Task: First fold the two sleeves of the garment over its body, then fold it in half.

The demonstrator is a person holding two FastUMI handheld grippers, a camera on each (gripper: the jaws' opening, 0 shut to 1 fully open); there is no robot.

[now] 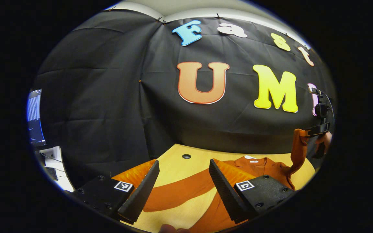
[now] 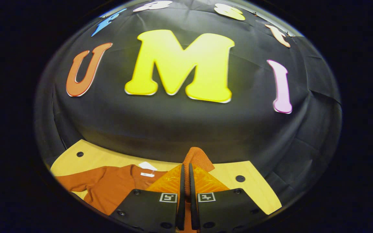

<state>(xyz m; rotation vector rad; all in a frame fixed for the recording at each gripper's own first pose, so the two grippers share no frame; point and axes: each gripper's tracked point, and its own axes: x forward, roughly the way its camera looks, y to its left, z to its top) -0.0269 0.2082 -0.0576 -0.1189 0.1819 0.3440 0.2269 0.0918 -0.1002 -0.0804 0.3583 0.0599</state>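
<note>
An orange garment (image 1: 261, 168) lies flat on the wooden table (image 1: 180, 168), collar toward the black wall. One sleeve (image 1: 176, 191) stretches across the table below my left gripper (image 1: 184, 174), whose fingers stand wide open above it. At the far right the other sleeve (image 1: 298, 150) hangs lifted in the air, pinched by my right gripper (image 1: 316, 129) with a hand behind it. In the right gripper view the right gripper (image 2: 185, 171) is shut on the sleeve's ribbed cuff (image 2: 197, 157), and the garment's body (image 2: 108, 184) with its white neck label lies to the left.
The black cloth wall stands close behind the table's far edge. Small dark holes (image 1: 186, 156) (image 2: 240, 178) dot the tabletop. A lit monitor (image 1: 35, 116) and a white desk with cables sit off to the left of the booth.
</note>
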